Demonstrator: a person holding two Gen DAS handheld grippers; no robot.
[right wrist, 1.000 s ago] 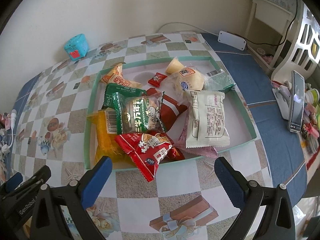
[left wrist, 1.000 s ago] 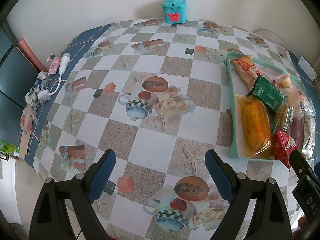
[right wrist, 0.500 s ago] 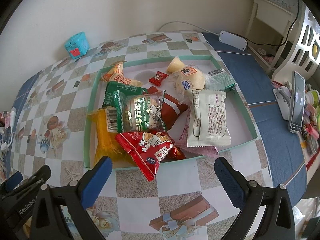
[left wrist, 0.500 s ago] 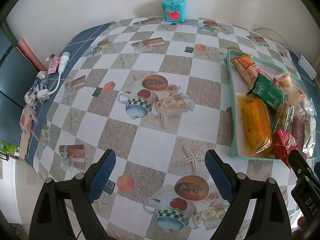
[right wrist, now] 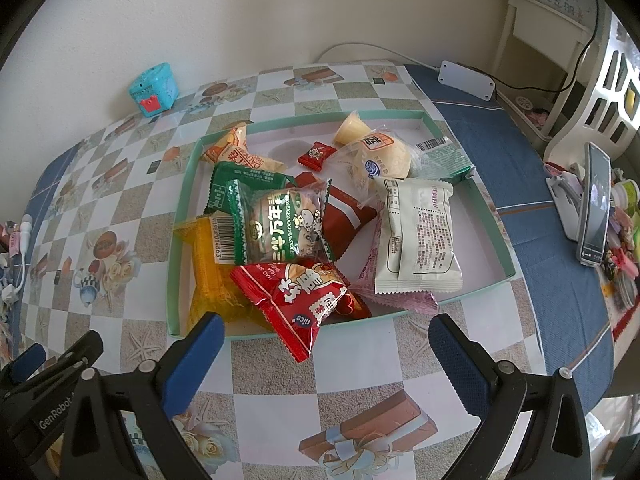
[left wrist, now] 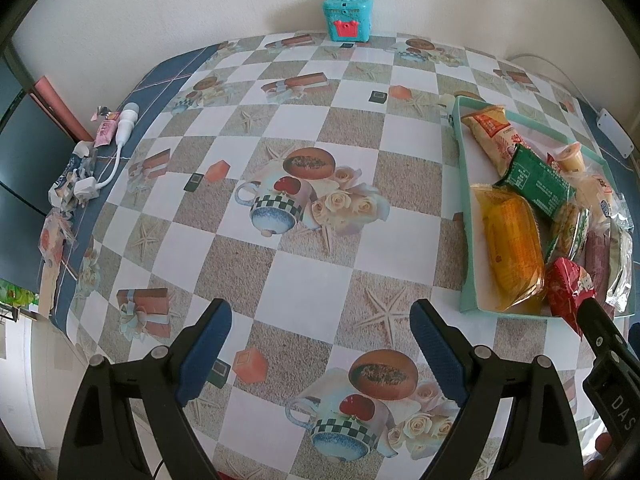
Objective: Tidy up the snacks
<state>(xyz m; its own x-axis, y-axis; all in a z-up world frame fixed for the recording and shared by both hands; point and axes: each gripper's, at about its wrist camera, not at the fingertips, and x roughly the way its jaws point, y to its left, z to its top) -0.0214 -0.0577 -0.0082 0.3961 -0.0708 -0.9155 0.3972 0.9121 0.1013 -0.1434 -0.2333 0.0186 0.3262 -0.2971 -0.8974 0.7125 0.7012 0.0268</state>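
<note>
A shallow teal tray (right wrist: 486,204) on the patterned tablecloth holds several snack packets. A red packet (right wrist: 298,300) hangs over its near rim, beside an orange packet (right wrist: 208,268), a green-and-clear biscuit packet (right wrist: 280,224) and a white packet (right wrist: 418,238). My right gripper (right wrist: 326,350) is open and empty, just short of the tray's near rim. My left gripper (left wrist: 320,340) is open and empty over bare tablecloth, left of the tray (left wrist: 466,240). The red packet (left wrist: 566,286) also shows in the left wrist view.
A teal toy box (left wrist: 349,18) stands at the back by the wall. A white charger and cable (left wrist: 120,136) with wrappers lie at the left table edge. A phone on a stand (right wrist: 594,204) and clutter sit at the right. A white power strip (right wrist: 466,80) lies behind the tray.
Both grippers have moved slightly nearer the table and tray; the tray looks a little closer in the right wrist view. Nothing was grasped or moved.
</note>
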